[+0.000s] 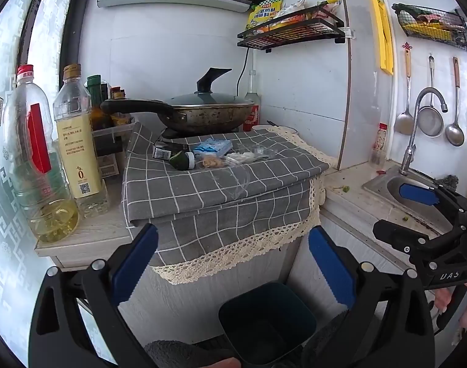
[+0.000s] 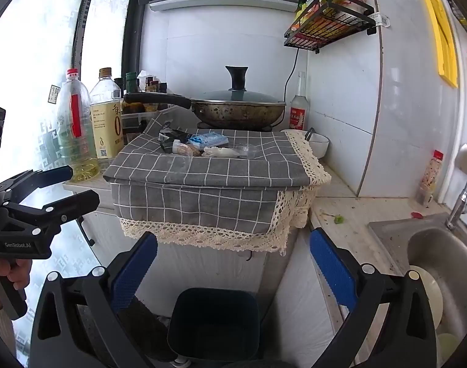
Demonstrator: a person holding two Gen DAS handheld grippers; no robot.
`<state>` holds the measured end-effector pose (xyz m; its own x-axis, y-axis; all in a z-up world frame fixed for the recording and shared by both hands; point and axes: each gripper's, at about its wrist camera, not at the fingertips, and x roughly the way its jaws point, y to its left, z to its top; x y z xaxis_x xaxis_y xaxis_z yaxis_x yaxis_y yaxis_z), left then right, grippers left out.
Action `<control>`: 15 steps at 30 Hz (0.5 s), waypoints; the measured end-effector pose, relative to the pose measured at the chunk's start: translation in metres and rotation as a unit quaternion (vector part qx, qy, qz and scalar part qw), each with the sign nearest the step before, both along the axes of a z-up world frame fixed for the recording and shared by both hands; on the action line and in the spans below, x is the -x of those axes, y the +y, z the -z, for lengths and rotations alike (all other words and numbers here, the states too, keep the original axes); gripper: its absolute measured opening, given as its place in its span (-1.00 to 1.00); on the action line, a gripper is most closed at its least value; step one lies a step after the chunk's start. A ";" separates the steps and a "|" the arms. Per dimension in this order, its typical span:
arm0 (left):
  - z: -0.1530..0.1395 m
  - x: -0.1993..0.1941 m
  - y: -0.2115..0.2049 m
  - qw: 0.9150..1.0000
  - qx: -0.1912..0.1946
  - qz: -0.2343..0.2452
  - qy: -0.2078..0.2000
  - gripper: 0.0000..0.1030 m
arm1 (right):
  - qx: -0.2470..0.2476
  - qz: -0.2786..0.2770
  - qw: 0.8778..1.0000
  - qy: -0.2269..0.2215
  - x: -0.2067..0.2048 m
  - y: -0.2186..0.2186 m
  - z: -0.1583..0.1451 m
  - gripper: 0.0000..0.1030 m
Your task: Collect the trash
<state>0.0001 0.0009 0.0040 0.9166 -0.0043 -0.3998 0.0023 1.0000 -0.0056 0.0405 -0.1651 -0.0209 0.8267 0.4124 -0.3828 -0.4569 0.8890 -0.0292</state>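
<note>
Reading "GenRobot.AI" on its black body, the left gripper point(image 2: 80, 184) hangs empty, jaws wide; the right gripper point(image 1: 396, 208), marked "UAS", gapes too. Crinkled wrappers and scraps, the trash point(image 1: 209, 155), lie on a grey checked, lace-edged cloth point(image 1: 233, 190) before a lidded wok point(image 1: 209, 110). A dark square bin point(image 2: 213, 322) stands below.
</note>
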 end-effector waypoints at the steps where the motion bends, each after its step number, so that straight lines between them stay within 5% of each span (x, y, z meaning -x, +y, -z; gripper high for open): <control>1: 0.000 0.000 0.000 1.000 0.000 0.000 -0.001 0.94 | 0.000 0.000 1.000 0.000 0.000 0.000 0.000 0.94; 15: -0.003 0.003 0.005 1.000 0.001 0.000 0.000 0.94 | 0.003 -0.001 1.000 -0.002 0.000 0.003 -0.002 0.94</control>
<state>-0.0025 0.0059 0.0070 0.9167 -0.0053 -0.3996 0.0024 1.0000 -0.0076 0.0407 -0.1623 -0.0191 0.8273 0.4116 -0.3822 -0.4586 0.8879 -0.0364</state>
